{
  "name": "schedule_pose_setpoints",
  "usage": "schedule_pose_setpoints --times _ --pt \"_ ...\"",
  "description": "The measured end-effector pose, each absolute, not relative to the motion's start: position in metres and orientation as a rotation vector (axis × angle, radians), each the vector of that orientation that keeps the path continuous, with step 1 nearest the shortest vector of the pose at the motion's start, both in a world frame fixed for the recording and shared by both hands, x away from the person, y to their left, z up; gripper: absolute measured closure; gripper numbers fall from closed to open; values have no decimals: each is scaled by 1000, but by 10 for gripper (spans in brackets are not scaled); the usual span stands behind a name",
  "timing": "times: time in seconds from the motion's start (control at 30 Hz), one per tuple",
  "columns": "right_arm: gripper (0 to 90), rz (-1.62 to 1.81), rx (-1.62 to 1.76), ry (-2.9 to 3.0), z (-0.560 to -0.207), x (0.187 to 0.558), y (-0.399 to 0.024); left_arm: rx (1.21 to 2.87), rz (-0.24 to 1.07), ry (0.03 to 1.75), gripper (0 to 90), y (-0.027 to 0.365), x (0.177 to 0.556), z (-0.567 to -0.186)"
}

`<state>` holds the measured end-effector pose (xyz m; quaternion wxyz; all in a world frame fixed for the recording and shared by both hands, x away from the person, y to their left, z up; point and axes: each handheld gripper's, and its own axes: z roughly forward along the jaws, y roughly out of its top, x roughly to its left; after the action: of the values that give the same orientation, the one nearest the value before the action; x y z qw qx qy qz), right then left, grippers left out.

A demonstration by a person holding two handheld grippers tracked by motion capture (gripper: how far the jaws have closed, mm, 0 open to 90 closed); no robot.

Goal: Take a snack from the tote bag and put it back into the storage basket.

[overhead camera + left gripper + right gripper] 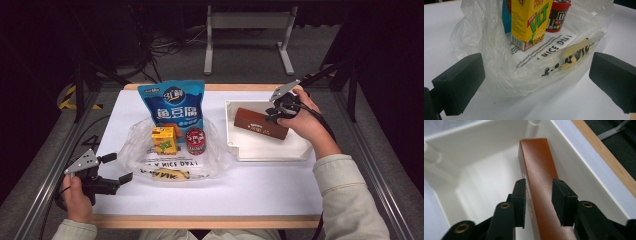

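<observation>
A long brown box [260,123] [539,175] lies slanted in the white tray [270,150] [479,142] at the right. My right gripper [274,114] [539,195] is shut on it, one pad on each long side, near its right end. At the front left my left gripper [117,167] [536,82] rests open above the table, nothing between its jaws. Its jaws face the near edge of a clear plastic bag [135,150] [486,37]. On the bag stand a yellow drink carton [164,139] [529,22] and a red-lidded candy tub [195,140] [558,17].
A blue snack pouch [172,102] stands behind the carton and tub. The white table top [210,190] has a wooden front edge. Metal rails run along both sides, and a stand and cables lie on the floor beyond.
</observation>
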<state>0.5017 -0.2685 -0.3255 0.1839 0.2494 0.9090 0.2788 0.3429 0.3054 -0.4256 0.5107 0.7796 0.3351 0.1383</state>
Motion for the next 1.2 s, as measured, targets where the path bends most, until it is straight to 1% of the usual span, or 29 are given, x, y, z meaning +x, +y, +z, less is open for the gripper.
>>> schedule_pose_setpoints --times 0.07,0.1,0.23,0.3,0.37,0.5,0.6,0.87,1.2 --pt "743 821 764 2552 -323 496 -269 1876 333 804 9 305 343 -426" --pt "743 821 764 2552 -323 496 -269 1879 335 800 9 305 344 -425" --pt "852 896 849 2512 -324 484 -271 1882 330 792 8 303 345 -426" --pt "866 900 855 2510 -325 483 -272 1885 330 789 7 303 345 -425" --pt "900 918 860 2504 -327 479 -273 1884 331 789 8 303 345 -426" --pt "900 967 923 2475 -331 476 -275 1885 332 788 8 304 345 -425" --pt "900 1071 958 2452 -337 473 -278 1885 332 791 8 304 344 -425" --pt "900 1209 988 2361 -352 467 -282 1885 338 786 8 305 343 -425" --pt "900 1256 1051 2309 -369 466 -285 1880 337 785 8 305 344 -425"
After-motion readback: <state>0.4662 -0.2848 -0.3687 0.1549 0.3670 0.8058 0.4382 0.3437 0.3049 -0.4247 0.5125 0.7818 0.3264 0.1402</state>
